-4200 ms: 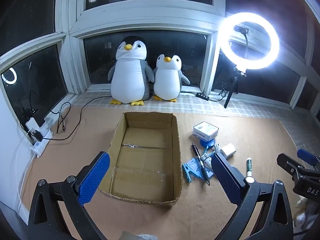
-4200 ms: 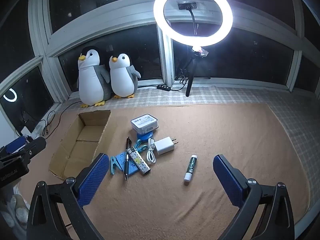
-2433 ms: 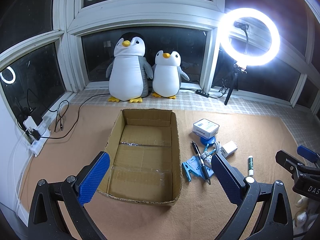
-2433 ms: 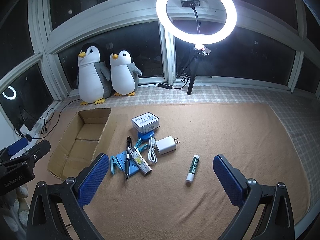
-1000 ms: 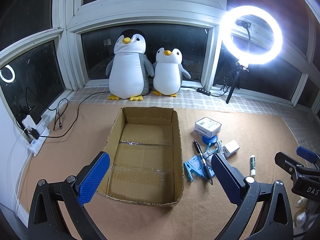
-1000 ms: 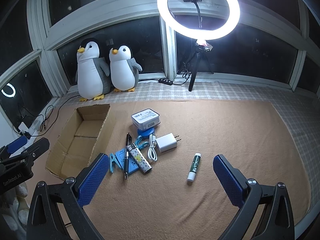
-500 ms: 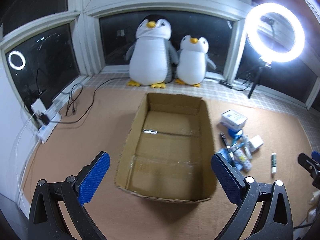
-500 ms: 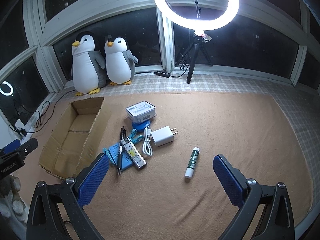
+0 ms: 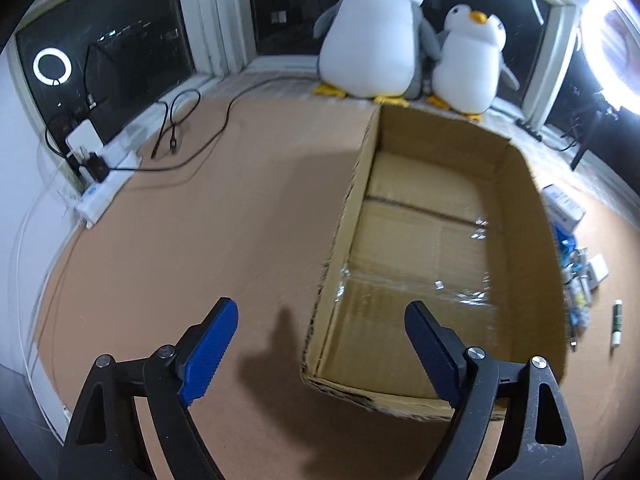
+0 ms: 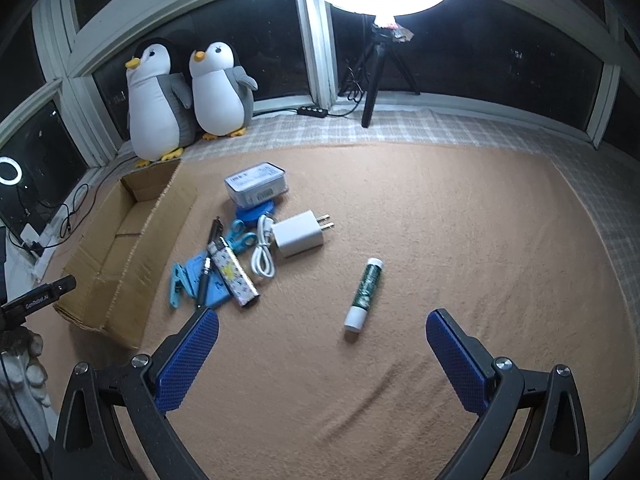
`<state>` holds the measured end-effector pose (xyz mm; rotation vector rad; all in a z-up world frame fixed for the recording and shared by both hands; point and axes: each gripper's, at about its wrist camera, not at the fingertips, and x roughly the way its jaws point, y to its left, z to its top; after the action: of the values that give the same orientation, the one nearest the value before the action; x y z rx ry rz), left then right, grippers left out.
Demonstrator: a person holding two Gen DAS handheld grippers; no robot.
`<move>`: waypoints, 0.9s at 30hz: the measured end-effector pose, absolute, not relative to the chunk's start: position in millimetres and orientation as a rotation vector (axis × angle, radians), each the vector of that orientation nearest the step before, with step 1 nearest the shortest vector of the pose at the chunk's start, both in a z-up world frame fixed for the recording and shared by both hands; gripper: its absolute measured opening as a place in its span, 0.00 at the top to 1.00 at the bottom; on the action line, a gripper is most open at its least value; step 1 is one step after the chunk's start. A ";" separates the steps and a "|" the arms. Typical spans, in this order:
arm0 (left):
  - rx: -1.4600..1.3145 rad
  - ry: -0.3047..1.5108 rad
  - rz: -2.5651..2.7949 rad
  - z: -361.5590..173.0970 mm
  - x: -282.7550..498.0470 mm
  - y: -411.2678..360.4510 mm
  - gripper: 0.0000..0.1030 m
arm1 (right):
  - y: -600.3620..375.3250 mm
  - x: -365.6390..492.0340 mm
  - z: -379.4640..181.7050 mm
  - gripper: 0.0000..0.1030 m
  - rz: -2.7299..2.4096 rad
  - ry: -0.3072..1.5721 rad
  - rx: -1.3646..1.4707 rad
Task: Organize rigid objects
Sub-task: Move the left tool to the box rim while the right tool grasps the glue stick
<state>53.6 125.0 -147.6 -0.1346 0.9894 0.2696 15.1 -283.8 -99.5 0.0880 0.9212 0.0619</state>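
The right gripper (image 10: pixel 322 354), jaws wide and empty, hangs nearest the lip-balm stick (image 10: pixel 365 291) — at twelve o'clock, long axis running roughly twelve-to-six, probably cap-end near. The left gripper (image 9: pixel 320 340), likewise spread and empty, straddles the cardboard box (image 9: pixel 340 232) wall.

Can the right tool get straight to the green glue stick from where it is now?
Probably yes. The right tool is open, and the glue stick lies alone on bare mat just ahead of it, apart from the charger.

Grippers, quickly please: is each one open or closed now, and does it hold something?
Left gripper: open, holding nothing, at the box.
Right gripper: open, holding nothing, above the tube.
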 end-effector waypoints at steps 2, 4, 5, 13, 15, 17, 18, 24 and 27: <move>-0.134 1.006 0.268 -157.5 57.6 127.5 0.22 | -290.1 16.3 -105.8 0.01 0.048 0.936 0.091; -0.136 1.023 0.263 -165.5 60.6 127.6 0.25 | -295.1 17.7 -110.3 0.01 0.039 0.946 0.099; -0.136 1.033 0.262 -169.5 62.3 127.5 0.28 | -297.2 18.9 -112.4 0.02 0.036 0.950 0.105; -0.125 1.074 0.259 -183.6 68.0 123.6 0.49 | -302.5 29.5 -126.0 0.12 0.022 0.985 0.116; -0.130 1.078 0.252 -184.8 68.0 123.1 0.53 | -304.2 33.4 -128.7 0.17 0.021 0.996 0.125; -0.138 1.080 0.242 -185.6 68.9 123.4 0.59 | -306.1 38.7 -131.8 0.23 0.016 1.009 0.131; -0.138 1.082 0.238 -185.9 69.5 123.2 0.61 | -307.0 42.5 -133.7 0.23 0.013 1.016 0.133; -0.125 1.077 0.237 -185.6 71.3 121.0 0.64 | -307.2 61.0 -145.8 0.39 -0.002 1.050 0.126; -0.128 1.076 0.235 -185.6 71.4 122.6 0.64 | -307.4 71.6 -153.7 0.44 -0.006 1.082 0.131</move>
<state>71.4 122.6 -185.6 -0.1281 1.0757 0.2347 71.6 -307.4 -153.7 0.1312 1.0818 -0.0064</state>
